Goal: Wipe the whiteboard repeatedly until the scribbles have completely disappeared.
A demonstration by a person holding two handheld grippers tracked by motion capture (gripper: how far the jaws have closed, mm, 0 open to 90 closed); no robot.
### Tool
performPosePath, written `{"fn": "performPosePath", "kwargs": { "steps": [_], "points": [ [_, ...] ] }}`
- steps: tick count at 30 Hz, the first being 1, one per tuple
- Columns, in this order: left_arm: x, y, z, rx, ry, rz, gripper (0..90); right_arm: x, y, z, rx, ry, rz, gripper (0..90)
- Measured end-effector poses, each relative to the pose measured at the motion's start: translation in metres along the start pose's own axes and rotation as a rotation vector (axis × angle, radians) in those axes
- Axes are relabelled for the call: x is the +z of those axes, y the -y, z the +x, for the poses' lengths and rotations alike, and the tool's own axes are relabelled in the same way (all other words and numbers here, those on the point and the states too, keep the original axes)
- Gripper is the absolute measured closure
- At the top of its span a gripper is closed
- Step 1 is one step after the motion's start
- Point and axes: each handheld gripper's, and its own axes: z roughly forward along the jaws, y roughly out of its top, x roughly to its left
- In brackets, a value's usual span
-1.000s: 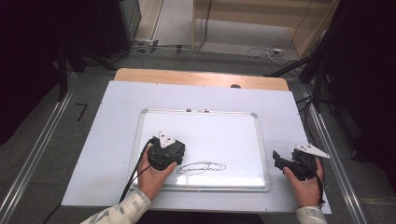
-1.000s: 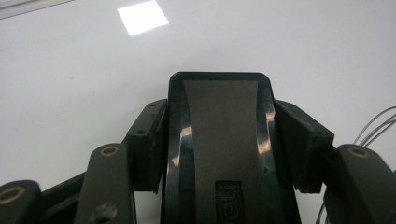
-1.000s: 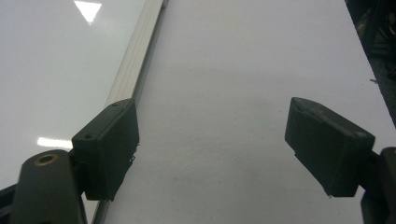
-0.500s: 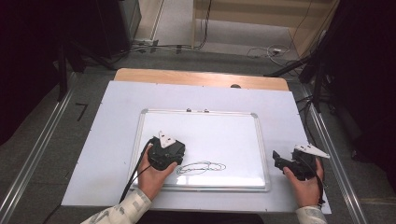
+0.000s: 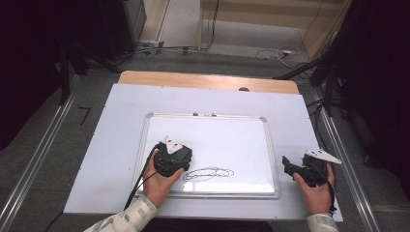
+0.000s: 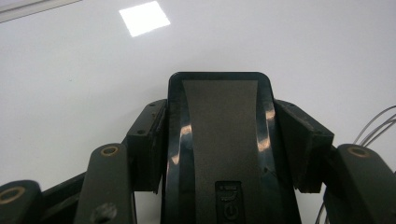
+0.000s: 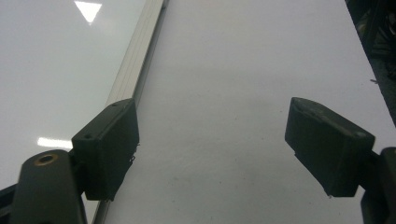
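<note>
The left gripper has its two black jaws closed against the sides of a glossy black, flat-backed whiteboard eraser, pressed face-down on the white, silver-framed whiteboard. In the high view the left gripper sits on the board's near-left part, just to the left of a looping black marker scribble; thin grey strokes of it show at the right edge of the left gripper view. The right gripper has its jaws spread wide and holds nothing. It rests on the white table sheet just beside the board's right frame.

The wiping step looks about to start, with the scribble still whole. The next move likely calls for sliding the eraser rightward across the scribble, keeping it flat and pressed down.
</note>
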Motion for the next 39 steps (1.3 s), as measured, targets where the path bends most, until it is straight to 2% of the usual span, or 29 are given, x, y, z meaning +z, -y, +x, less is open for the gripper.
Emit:
{"fn": "performPosePath", "kwargs": {
  "steps": [39],
  "points": [
    [0.010, -0.007, -0.016, 0.018, 0.015, -0.007, 41.2, -0.001, 0.000, 0.001, -0.001, -0.004, -0.009, 16.1]
  ]
}}
